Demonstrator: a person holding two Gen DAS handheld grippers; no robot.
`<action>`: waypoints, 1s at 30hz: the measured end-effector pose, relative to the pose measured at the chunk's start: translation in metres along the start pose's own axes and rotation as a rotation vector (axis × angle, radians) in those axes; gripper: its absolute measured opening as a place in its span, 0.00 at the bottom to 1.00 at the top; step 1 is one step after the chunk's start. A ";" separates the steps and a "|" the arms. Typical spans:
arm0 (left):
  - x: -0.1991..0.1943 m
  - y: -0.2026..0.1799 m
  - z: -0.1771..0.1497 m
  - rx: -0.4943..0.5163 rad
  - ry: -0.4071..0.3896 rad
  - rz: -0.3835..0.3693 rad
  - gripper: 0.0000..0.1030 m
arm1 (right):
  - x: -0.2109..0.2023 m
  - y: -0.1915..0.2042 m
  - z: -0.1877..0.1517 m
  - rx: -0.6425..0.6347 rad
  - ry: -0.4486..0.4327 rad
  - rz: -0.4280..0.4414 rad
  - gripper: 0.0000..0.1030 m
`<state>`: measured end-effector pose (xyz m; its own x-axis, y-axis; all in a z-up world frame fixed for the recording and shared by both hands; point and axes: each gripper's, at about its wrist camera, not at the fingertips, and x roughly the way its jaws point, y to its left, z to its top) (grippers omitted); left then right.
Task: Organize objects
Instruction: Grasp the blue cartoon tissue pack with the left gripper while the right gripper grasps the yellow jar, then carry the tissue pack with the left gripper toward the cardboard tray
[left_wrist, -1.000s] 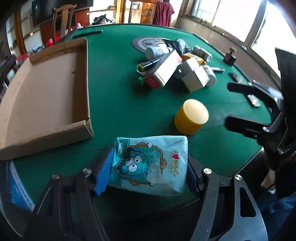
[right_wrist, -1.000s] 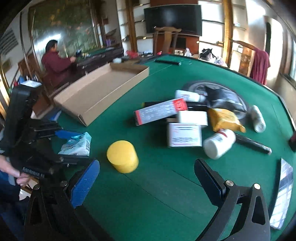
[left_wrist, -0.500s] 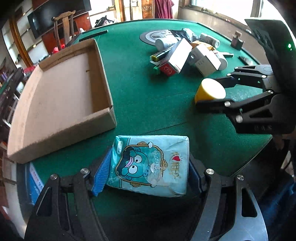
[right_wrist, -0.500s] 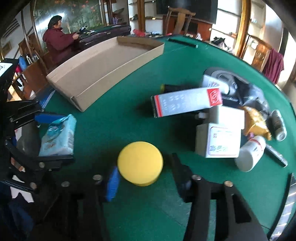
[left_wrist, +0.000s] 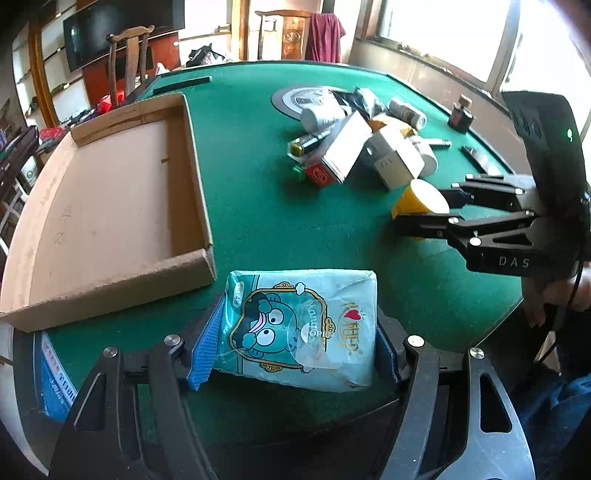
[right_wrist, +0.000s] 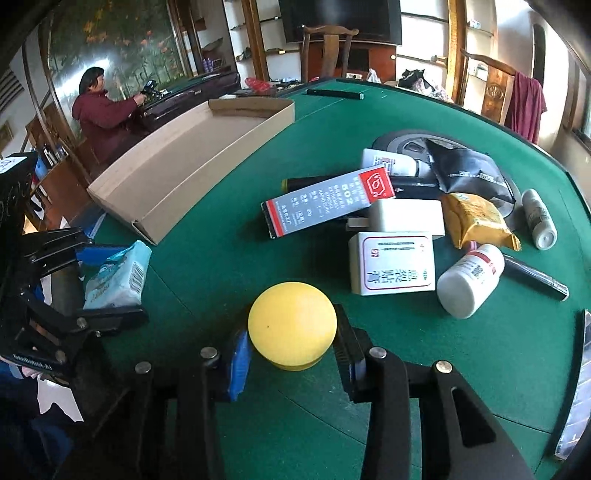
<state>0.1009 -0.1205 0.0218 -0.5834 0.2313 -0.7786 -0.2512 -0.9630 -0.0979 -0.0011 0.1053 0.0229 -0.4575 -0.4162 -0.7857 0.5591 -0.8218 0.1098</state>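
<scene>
A pale blue tissue pack (left_wrist: 299, 328) with a cartoon print sits between the blue pads of my left gripper (left_wrist: 295, 343), which is closing on its two sides just above the near table edge. The right wrist view shows the same pack (right_wrist: 114, 273) at the left. A short yellow cylinder (right_wrist: 291, 321) stands upright on the green felt. My right gripper (right_wrist: 291, 336) has both pads against its sides. From the left wrist, the cylinder (left_wrist: 421, 199) shows between the right gripper's (left_wrist: 421, 206) black fingers.
A shallow cardboard tray (left_wrist: 110, 206) lies on the left of the green table (left_wrist: 258, 221). Behind the cylinder is a pile: a red-and-grey box (right_wrist: 325, 199), a white box (right_wrist: 391, 262), a white bottle (right_wrist: 469, 284), a yellow pouch (right_wrist: 476, 221). A seated person (right_wrist: 103, 114) is far behind.
The right gripper came down from open beside the yellow cylinder and shut on it. The left gripper keeps the tissue pack and has hardly moved.
</scene>
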 end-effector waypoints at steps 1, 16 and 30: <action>-0.002 0.002 0.001 -0.006 -0.003 -0.006 0.68 | -0.001 -0.001 0.001 0.002 -0.002 0.002 0.39; -0.047 0.063 0.039 -0.130 -0.101 0.045 0.65 | -0.006 0.025 0.056 -0.009 -0.014 0.076 0.39; -0.045 0.035 0.039 0.224 -0.056 -0.049 0.66 | 0.015 0.040 0.114 0.011 -0.015 0.116 0.39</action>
<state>0.0888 -0.1590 0.0775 -0.6064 0.2899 -0.7404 -0.4415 -0.8972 0.0103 -0.0645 0.0215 0.0852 -0.4010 -0.5143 -0.7581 0.6013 -0.7721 0.2058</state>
